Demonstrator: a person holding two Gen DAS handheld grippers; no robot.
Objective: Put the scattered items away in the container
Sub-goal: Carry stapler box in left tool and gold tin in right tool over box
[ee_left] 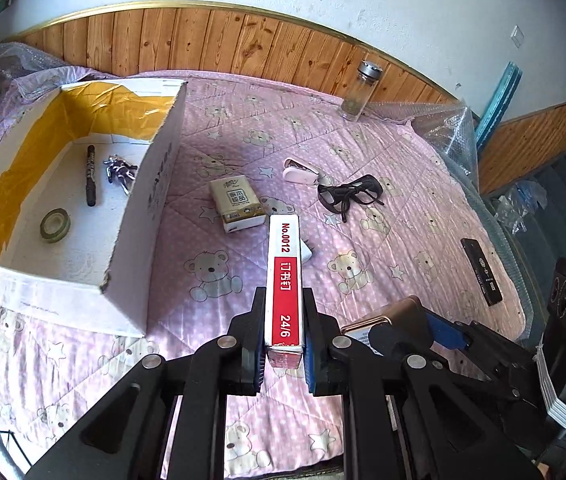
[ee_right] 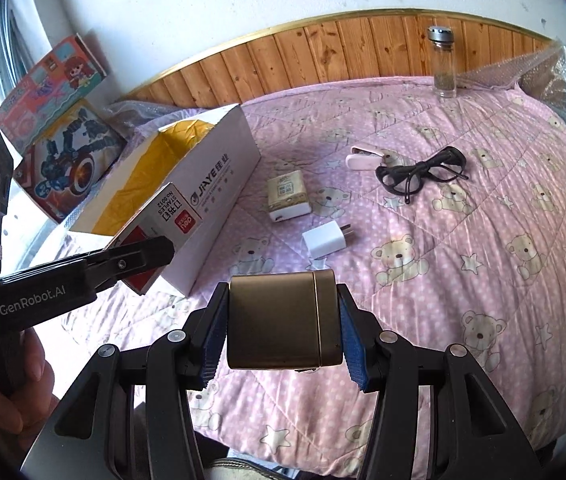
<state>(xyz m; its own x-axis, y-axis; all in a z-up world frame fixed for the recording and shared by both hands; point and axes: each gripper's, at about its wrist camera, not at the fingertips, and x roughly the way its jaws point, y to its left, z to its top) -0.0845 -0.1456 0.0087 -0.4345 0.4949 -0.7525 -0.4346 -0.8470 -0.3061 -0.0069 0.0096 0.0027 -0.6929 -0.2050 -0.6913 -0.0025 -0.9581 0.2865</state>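
- Bedding first: a pink quilt (ee_left: 383,216) printed with bears and stars covers the bed and carries everything; a wooden headboard (ee_left: 243,40) runs along its far edge under a white wall, with bubble wrap (ee_left: 443,128) bunched at the far right corner.
- Cardboard box (ee_left: 155,184), white outside and yellow-lined, sits open at the quilt's far left corner; inside lie a black marker (ee_left: 91,176), a bunch of keys (ee_left: 119,172) and a roll of tape (ee_left: 55,226).
- Toy boxes (ee_right: 63,120) lean behind the cardboard box in the right wrist view.
- Left gripper (ee_left: 283,336) is pinching a red and white staple box (ee_left: 284,280) between its pads, lifted near the quilt's middle, beside the cardboard box's right wall.
- Right gripper (ee_right: 283,324) is clamped on a bronze rectangular case (ee_right: 283,320), held above the near part of the quilt.
- Step in hand, as I judge it: both carried items are on their way to the cardboard box; next, each needs lifting over the wall and releasing inside, one after the other so the grippers do not collide.
- Still loose toward the far middle: tissue pack (ee_left: 237,206), glasses (ee_left: 349,194), pink stapler (ee_left: 301,172), white charger plug (ee_right: 325,242).
- Glass jar (ee_left: 359,92) stands at the far edge; a black device (ee_left: 481,270) lies at the right edge.
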